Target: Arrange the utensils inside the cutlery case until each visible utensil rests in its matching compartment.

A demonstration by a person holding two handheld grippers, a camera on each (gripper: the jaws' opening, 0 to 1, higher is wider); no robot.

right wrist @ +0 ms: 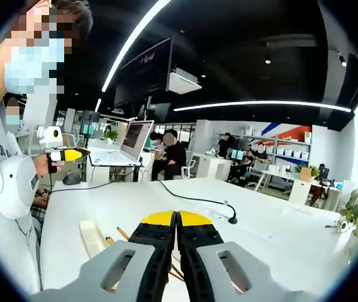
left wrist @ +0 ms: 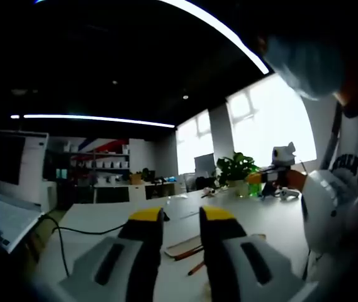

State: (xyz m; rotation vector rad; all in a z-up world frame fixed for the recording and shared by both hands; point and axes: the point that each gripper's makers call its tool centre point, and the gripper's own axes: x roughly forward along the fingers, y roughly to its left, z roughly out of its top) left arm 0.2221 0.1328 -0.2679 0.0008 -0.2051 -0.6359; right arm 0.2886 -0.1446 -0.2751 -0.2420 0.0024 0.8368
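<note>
While I hold both grippers up over the white table (right wrist: 166, 201), I can see each one from its own camera. In the left gripper view, my left gripper (left wrist: 182, 217) has a gap between its two yellow-tipped jaws, so it is partly open and holds nothing. In the right gripper view, my right gripper (right wrist: 177, 219) has its jaws pressed together, with nothing between them.

Just past the left jaws, some thin brown sticks (left wrist: 188, 250) lie flat on the table. They are too small and blurry for me to tell what kind of utensils they are. In the right gripper view, a pale long case piece (right wrist: 94, 238) lies on the table to the left of the jaws, with thin sticks (right wrist: 121, 234) just beside it. I cannot tell if anything lies inside a compartment.

A black cable (right wrist: 191, 198) runs across the table farther out. A laptop (right wrist: 128, 146) stands open near the far edge. In the left gripper view, a green plant (left wrist: 235, 170) stands at the far side by the bright windows (left wrist: 273, 123). My right gripper (left wrist: 273, 173) shows there too, held in my hand. Far back in the right gripper view, people (right wrist: 169, 154) sit at desks.
</note>
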